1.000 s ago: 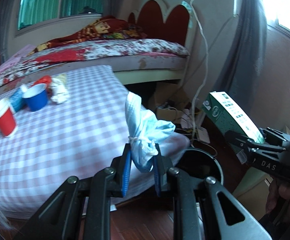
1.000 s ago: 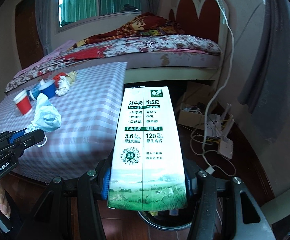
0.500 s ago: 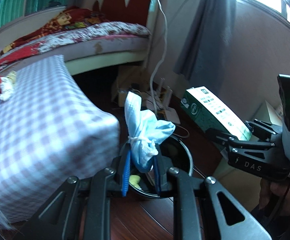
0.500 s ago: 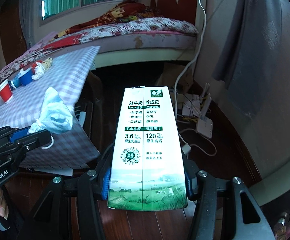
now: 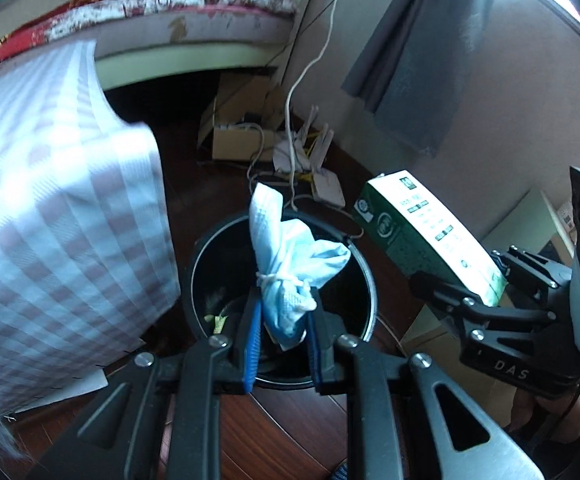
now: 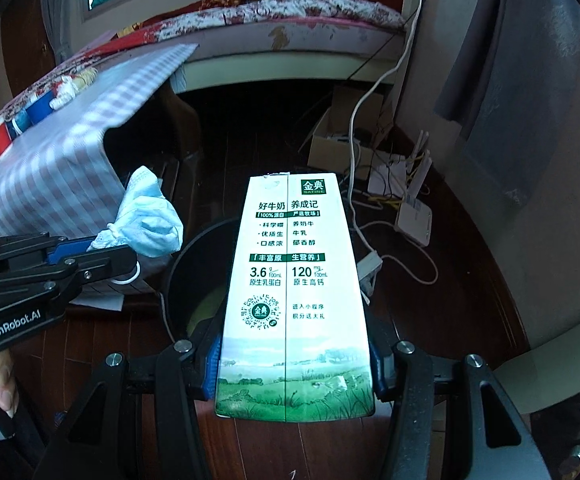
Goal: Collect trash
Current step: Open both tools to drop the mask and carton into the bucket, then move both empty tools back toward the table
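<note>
We've swung off the bed and down over the black bin [image 5: 363, 280]; left gripper [image 5: 282, 332] pinching the bundled face mask [image 5: 290, 256], right gripper [image 6: 293, 364] clamping the milk carton [image 6: 291, 280]; both ready to drop.

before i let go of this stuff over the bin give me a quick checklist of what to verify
1. Left gripper shut on the bundled face mask: ok.
2. Right gripper shut on the milk carton, pads on both sides: ok.
3. Mask lined up over the black bin: ok in the left wrist view, where it sits in front of the opening.
4. Carton over the bin: cannot tell; it hides most of the opening in its own view and sits to the right of the rim in the other.
5. Room in the bin: ok, only a little yellow-green waste at the bottom.
6. White cable near the bin clear of the drop: cannot tell.
</note>
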`<state>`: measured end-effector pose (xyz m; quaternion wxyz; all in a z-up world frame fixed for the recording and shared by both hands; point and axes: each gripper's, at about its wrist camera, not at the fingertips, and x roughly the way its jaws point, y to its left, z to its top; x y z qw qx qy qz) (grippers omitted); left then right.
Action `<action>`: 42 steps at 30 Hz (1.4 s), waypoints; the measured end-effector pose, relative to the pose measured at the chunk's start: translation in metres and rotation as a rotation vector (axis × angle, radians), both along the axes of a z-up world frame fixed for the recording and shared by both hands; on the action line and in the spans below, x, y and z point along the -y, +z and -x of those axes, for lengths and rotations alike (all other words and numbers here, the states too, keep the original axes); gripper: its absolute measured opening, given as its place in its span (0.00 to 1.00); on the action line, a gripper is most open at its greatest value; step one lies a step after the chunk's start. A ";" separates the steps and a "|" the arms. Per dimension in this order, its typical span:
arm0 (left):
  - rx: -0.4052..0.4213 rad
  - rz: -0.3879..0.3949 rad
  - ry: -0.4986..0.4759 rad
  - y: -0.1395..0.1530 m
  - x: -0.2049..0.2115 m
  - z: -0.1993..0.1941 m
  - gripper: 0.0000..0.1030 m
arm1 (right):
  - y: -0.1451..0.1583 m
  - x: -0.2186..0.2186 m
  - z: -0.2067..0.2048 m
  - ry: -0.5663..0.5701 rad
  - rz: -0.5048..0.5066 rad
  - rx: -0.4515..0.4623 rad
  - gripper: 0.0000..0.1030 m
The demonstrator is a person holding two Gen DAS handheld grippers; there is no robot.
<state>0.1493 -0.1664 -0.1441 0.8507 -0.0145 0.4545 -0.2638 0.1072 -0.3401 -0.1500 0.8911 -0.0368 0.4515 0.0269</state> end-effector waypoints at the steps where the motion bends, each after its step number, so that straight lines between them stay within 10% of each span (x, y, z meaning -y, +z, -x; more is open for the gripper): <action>1: -0.007 -0.003 -0.002 -0.003 0.001 -0.001 0.20 | -0.004 0.001 -0.002 0.006 -0.002 -0.007 0.55; 13: -0.059 -0.013 -0.014 -0.027 0.010 -0.022 0.28 | -0.054 -0.010 -0.039 0.131 0.012 -0.123 0.56; 17: -0.040 -0.054 0.037 -0.032 0.009 -0.021 0.78 | -0.074 -0.007 -0.043 0.105 0.112 -0.177 0.76; 22: -0.022 -0.123 0.076 -0.040 0.004 -0.015 0.91 | -0.069 0.005 -0.038 0.037 0.109 -0.167 0.99; 42: 0.031 -0.160 0.120 -0.016 -0.030 0.013 0.96 | -0.029 -0.009 -0.018 -0.012 0.088 -0.089 0.99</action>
